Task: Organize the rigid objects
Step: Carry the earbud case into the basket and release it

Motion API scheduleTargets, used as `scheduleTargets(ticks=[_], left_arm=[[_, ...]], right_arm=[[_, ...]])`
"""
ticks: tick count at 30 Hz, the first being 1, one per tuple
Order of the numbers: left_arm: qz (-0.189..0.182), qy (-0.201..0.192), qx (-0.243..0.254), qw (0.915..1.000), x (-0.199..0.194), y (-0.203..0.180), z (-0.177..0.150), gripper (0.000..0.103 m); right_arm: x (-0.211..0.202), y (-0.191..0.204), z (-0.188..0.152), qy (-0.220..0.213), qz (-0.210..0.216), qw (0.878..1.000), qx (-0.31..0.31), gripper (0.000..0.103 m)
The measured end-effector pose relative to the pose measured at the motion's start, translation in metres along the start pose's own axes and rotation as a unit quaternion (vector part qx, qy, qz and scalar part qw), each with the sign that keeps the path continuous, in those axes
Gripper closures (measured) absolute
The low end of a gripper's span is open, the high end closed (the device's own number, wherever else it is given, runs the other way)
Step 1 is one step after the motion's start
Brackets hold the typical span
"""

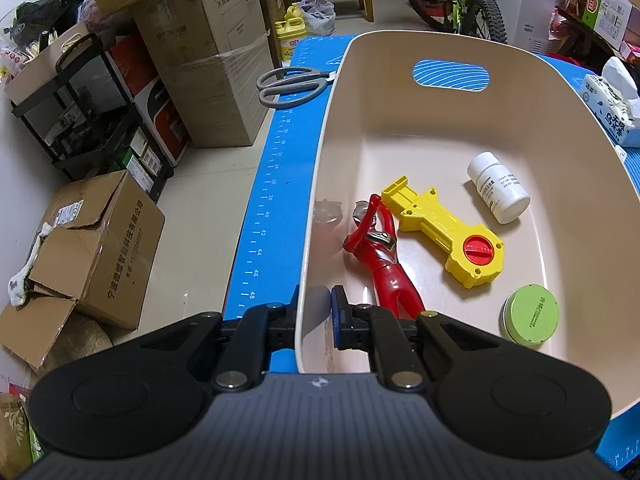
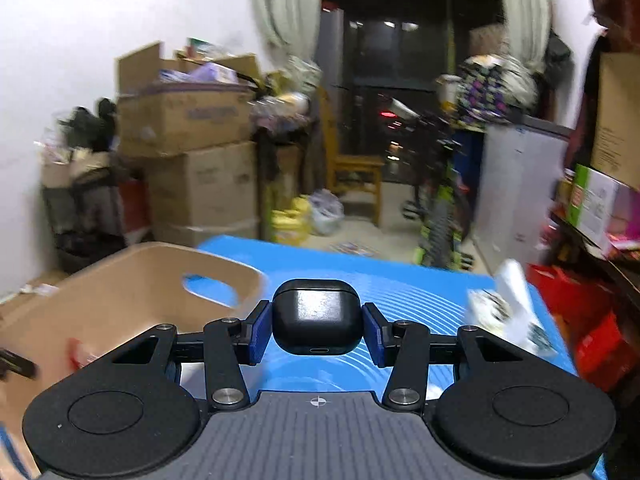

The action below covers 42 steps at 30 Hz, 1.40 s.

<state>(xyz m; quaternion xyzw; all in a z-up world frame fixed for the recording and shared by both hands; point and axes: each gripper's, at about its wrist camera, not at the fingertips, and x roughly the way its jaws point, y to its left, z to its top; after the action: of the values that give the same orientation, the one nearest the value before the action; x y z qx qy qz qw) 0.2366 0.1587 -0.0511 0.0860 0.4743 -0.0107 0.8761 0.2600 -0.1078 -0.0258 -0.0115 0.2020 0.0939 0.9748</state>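
The left claw [image 1: 316,312] pinches the bin [image 1: 440,52] by its near-left wall; inside lie a figure [image 1: 380,256], launcher [image 1: 444,232], bottle [image 1: 498,188] and tin [image 1: 530,314]. The right claw [image 2: 317,326] grips a black case [image 2: 317,316] above the blue worktop [image 2: 420,292], right of the bin.

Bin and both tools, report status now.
Left tool clamped on beige bin wall. Right tool holding black earbud case, above blue mat, beside bin. Scissors on mat outside bin. Path to bin looks clear.

The mat [image 1: 260,216] edge beside the bin [image 1: 320,184] bears ruler numbers 38, 40, 42, 44, 46, 48; a floor box [image 1: 108,248] reads 宁波微鹅智能科技有限公司.
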Motion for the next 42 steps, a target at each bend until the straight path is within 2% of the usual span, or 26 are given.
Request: scheduleTargets(ticks=[8,15,21,24,29,30,32,36,38,42], left_arm=[[-0.001,0.0,-0.001,1.0,0.0,0.0,0.0,0.089],[-0.001,0.001,0.0,1.0,0.0,-0.001,0.0,0.089],[-0.001,0.001,0.001,1.0,0.0,-0.001,0.0,0.089],[-0.002,0.0,0.002,1.0,0.0,-0.002,0.0,0.089],[-0.002,0.001,0.003,1.0,0.001,-0.003,-0.001,0.089],[-0.002,0.0,0.003,1.0,0.001,-0.004,-0.001,0.089],[-0.002,0.0,0.003,1.0,0.001,-0.003,-0.001,0.089],[-0.002,0.0,0.003,1.0,0.001,-0.002,0.0,0.089],[-0.002,0.0,0.003,1.0,0.001,-0.002,0.0,0.089],[-0.004,-0.001,0.003,1.0,0.002,-0.001,-0.001,0.089]], right_arm=[[0.004,0.054,0.016,0.007,0.053,0.998,-0.026,0.05],[0.029,0.101,0.012,0.072,0.087,0.991,-0.065,0.05],[0.053,0.125,-0.005,0.156,0.101,0.978,-0.09,0.05],[0.057,0.129,-0.015,0.182,0.102,0.973,-0.1,0.05],[0.056,0.13,-0.016,0.194,0.111,0.969,-0.106,0.05],[0.054,0.129,-0.016,0.191,0.115,0.969,-0.104,0.049],[0.05,0.124,-0.011,0.175,0.126,0.972,-0.091,0.04],[0.035,0.103,0.003,0.13,0.128,0.982,-0.059,0.032],[0.027,0.087,0.011,0.105,0.114,0.987,-0.045,0.031],[0.021,0.049,0.022,0.074,0.058,0.995,-0.024,0.029]])
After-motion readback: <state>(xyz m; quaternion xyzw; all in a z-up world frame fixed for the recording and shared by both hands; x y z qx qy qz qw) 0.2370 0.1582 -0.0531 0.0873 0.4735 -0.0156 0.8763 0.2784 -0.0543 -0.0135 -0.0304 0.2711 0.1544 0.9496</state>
